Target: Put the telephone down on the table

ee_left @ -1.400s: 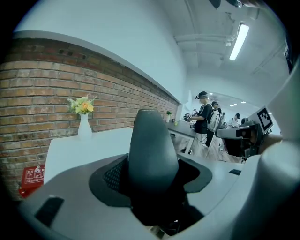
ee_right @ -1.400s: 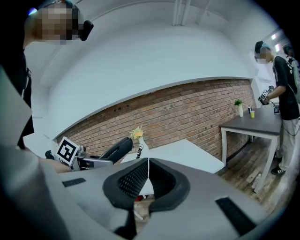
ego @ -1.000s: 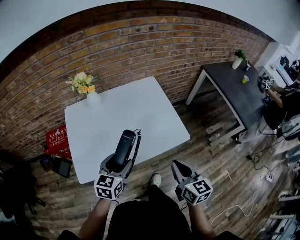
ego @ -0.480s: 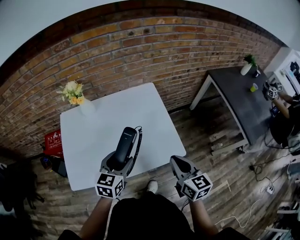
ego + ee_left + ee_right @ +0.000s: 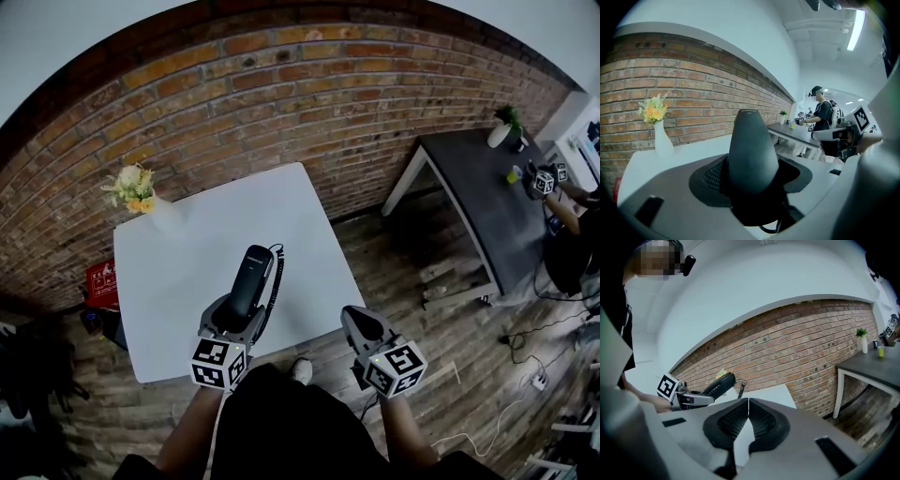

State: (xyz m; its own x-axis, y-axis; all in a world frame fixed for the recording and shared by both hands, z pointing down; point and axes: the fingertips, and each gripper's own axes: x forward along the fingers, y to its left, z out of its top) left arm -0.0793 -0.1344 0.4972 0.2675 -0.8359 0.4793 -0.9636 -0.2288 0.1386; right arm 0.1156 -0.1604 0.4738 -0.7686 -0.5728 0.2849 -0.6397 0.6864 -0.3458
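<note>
Clamping the telephone (image 5: pixel 253 281) by its lower end, the left gripper (image 5: pixel 239 314) has its jaws spread fairly wide, with the pads pressed on either side of the dark handset. In the left gripper view the handset's rounded body fills the space between the jaws and rises out of them toward the wall. The right gripper view shows it from the side, tilted upward and clear of the tabletop. A coiled black cord (image 5: pixel 275 286) runs along the handset's right side. Seen from the head view, the telephone hangs over the near part of the white table (image 5: pixel 178 253), close to its front edge, not yet resting on it.

The right gripper (image 5: pixel 361 323) is off to the right, past the table's near corner and over the wooden floor (image 5: pixel 403 272). Its jaws are pressed together with nothing between them.

At the white table's far left corner stands a white vase of yellow flowers (image 5: pixel 136 192), close against the brick wall (image 5: pixel 281 103). A red crate (image 5: pixel 101 281) sits on the floor to the left of the table. Well apart to the right is a dark table (image 5: pixel 478 197) with a small potted plant (image 5: pixel 506 127) on it, and a person (image 5: pixel 820 115) stands at that table.
</note>
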